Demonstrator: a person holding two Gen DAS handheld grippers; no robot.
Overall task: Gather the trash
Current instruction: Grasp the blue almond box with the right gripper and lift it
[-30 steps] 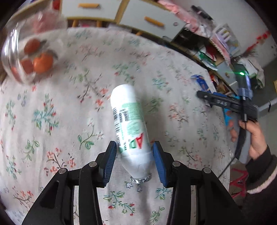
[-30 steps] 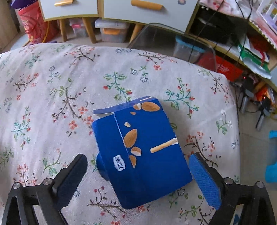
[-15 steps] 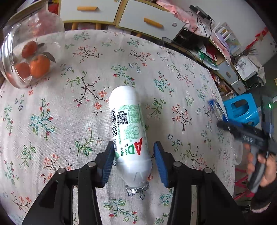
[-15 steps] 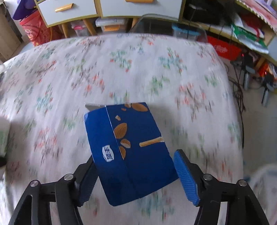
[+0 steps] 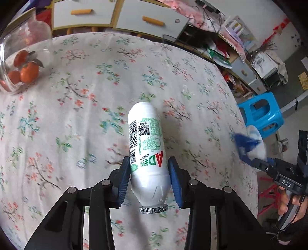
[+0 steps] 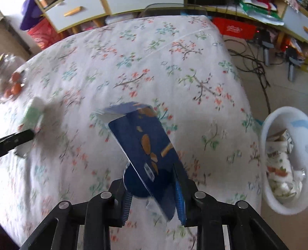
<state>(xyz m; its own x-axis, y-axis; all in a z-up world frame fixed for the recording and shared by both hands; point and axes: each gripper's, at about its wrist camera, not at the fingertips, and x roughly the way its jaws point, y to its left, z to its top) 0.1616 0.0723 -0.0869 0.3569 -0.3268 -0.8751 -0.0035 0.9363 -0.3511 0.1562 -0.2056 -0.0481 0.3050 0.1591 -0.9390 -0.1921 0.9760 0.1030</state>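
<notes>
My left gripper (image 5: 149, 173) is shut on a white plastic bottle (image 5: 147, 146) with green print, held above the floral tablecloth, foil-rimmed mouth towards the camera. My right gripper (image 6: 154, 189) is shut on a blue carton (image 6: 146, 146) with almond pictures, tilted on edge above the cloth. The right gripper and carton also show blurred at the right of the left wrist view (image 5: 248, 148). The bottle shows blurred at the left of the right wrist view (image 6: 33, 113). A white trash bin (image 6: 269, 123) with crumpled packaging inside stands beside the table's right edge.
A glass jar (image 5: 21, 57) with orange fruit stands at the table's far left. A blue plastic stool (image 5: 259, 113) stands on the floor to the right. Drawers (image 5: 119, 17) and cluttered shelves lie behind the table. Cables run over the floor (image 6: 254, 63).
My right gripper closed on the blue carton, lifted it off the cloth and swung right towards the bin. My left gripper kept hold of the bottle and shifted slightly.
</notes>
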